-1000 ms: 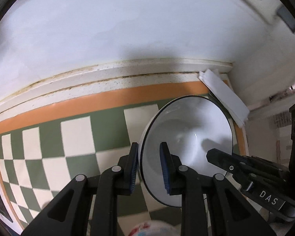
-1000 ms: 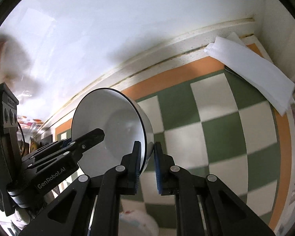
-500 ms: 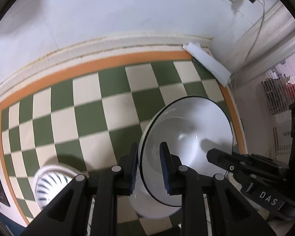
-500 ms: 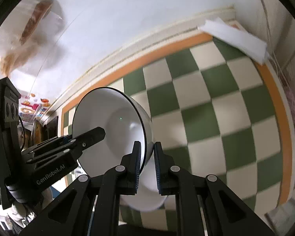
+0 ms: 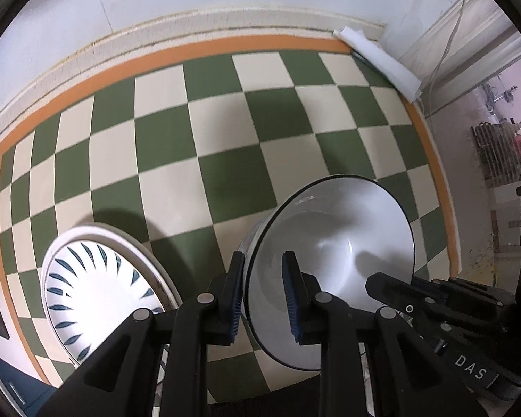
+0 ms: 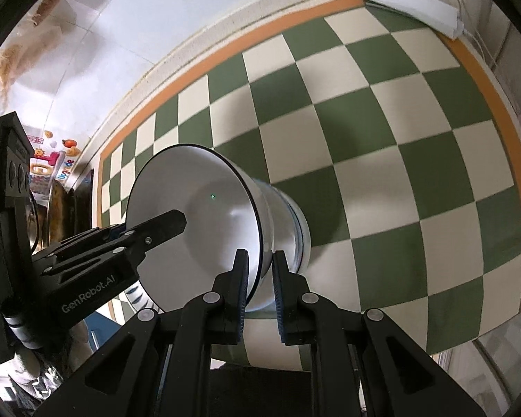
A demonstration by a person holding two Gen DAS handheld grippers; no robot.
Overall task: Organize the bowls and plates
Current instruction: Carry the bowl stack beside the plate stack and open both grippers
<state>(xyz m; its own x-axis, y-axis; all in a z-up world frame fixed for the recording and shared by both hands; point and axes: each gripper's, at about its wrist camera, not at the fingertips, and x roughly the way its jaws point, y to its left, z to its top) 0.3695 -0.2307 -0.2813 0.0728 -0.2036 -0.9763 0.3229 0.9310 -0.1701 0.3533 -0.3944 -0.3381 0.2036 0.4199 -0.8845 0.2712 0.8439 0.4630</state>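
Both your grippers are clamped on the same white bowl (image 5: 333, 260), one on each side of its dark-edged rim. Left gripper (image 5: 262, 295): rim sits between the blue pads, one finger outside the wall, one inside the bowl. Right gripper (image 6: 260, 283): same arrangement on the opposite rim, jaws nearly closed with only the thin rim edge between them. In the left wrist view your right gripper's finger (image 5: 396, 286) reaches into the bowl from the right; in the right wrist view the left gripper (image 6: 156, 224) reaches in from the left. The bowl (image 6: 205, 222) is tilted, mouth turned toward the cameras, base pointing down at the checkered green-and-cream table mat (image 5: 225, 132). Can't tell whether the base touches the mat or hangs just over it. Left of the bowl, a white plate with blue leaf marks (image 5: 97, 292) lies flat on the mat, stacked on a larger pale plate whose rim shows around it; plate and bowl are near each other, not touching. A folded white cloth (image 5: 382, 64) lies in the mat's far right corner against the wall, well apart from the bowl.
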